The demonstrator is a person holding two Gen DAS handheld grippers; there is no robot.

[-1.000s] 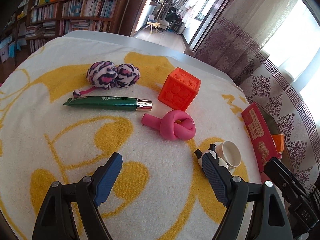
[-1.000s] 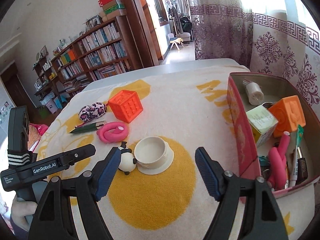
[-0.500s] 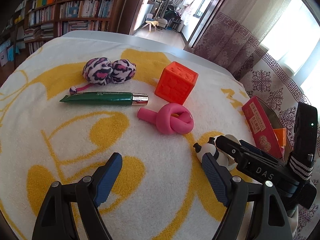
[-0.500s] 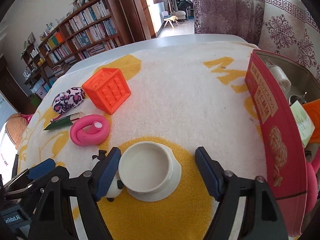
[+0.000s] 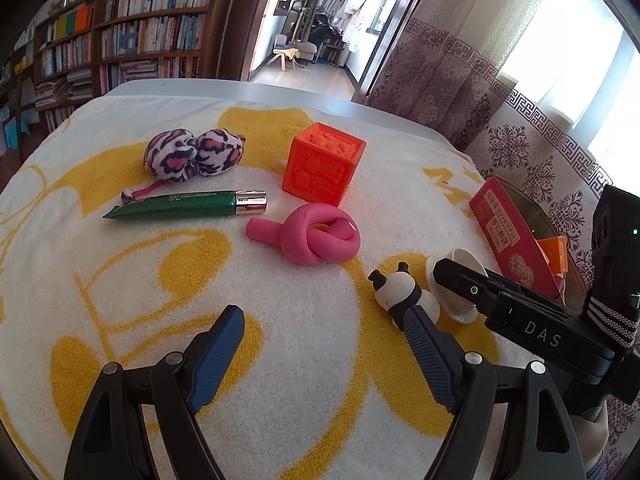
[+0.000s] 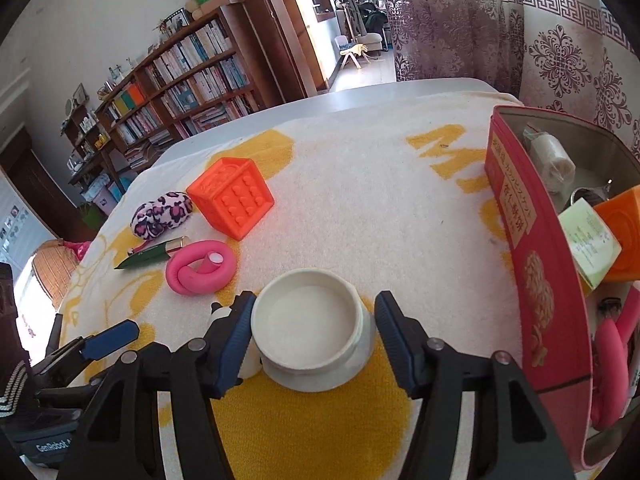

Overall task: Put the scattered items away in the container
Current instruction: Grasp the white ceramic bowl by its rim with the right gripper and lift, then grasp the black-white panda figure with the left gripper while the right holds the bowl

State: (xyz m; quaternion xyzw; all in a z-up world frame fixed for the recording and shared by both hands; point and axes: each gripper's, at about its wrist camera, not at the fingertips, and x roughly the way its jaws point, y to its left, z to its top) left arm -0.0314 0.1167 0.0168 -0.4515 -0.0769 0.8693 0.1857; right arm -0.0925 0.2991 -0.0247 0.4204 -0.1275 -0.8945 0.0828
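- Since a second ago, the right gripper is sitting lower and closer over the cream bowl, which is now lying between its two blue fingers; the jaws are closing, the left pad right at the bowl's wall and the right pad just beside it, with no firm press showing yet.
- Meanwhile the left gripper is hovering in the lower middle of its view, jaws standing wide with nothing between them, over bare yellow-and-white towel.
- One panda figure is lying just left of the bowl, touching or nearly touching its base.
- Four loose items are lying further up the towel in the left wrist view: one pink knotted toy in the centre, one orange cube above it, one green tube to the left, and one pink leopard-print plush at upper left.
- One red container is standing at the right edge of the right wrist view, open on top.
- Inside it are showing a second orange cube, one pale green carton, one white roll and pink pieces at the lower right that I cannot count.
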